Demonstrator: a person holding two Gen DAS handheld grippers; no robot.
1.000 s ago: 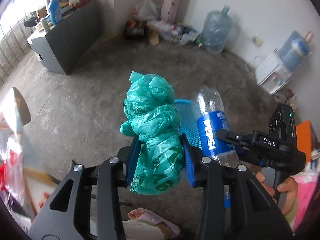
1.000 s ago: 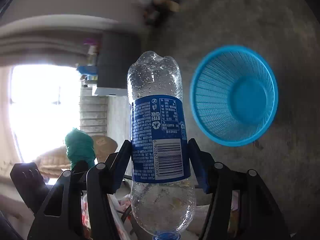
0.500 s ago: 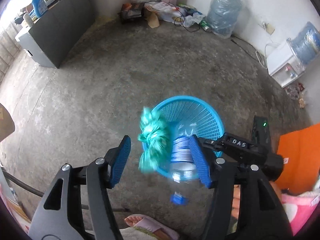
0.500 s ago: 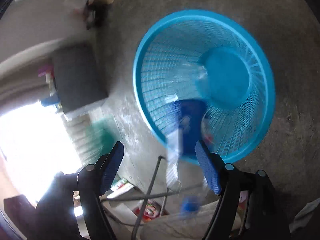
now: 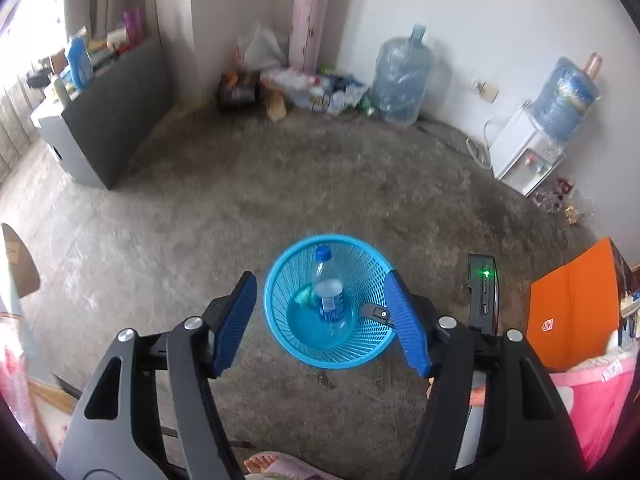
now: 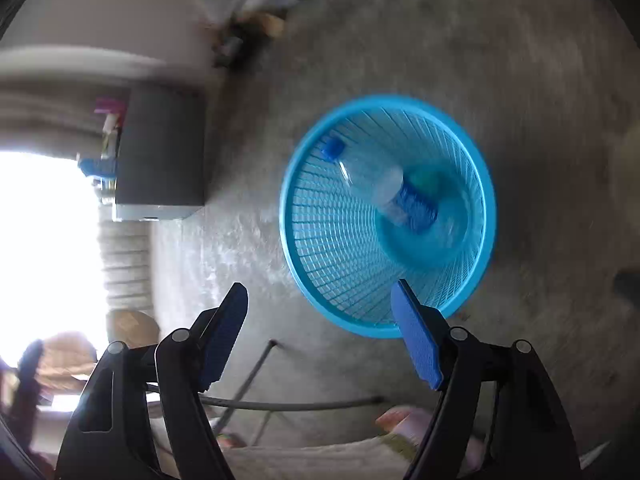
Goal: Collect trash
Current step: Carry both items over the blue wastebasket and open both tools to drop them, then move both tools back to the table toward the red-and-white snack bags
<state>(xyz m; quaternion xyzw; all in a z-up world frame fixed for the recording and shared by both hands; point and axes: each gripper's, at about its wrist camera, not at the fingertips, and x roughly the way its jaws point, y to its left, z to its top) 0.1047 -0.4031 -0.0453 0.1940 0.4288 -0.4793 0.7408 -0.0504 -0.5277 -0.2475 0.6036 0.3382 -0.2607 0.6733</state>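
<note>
Where the clear bottle [image 5: 329,300] leans inside the blue basket [image 5: 276,300] beside a green bag [image 5: 305,296], both grippers gape empty above: left gripper [image 5: 320,320] just opened further, right gripper [image 6: 320,334] wide.

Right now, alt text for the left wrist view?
A blue mesh basket stands on a grey concrete floor with a clear plastic bottle and a crumpled green bag inside, framed by the open, empty left claw. Water jugs, a dispenser and litter line the far wall.
</note>
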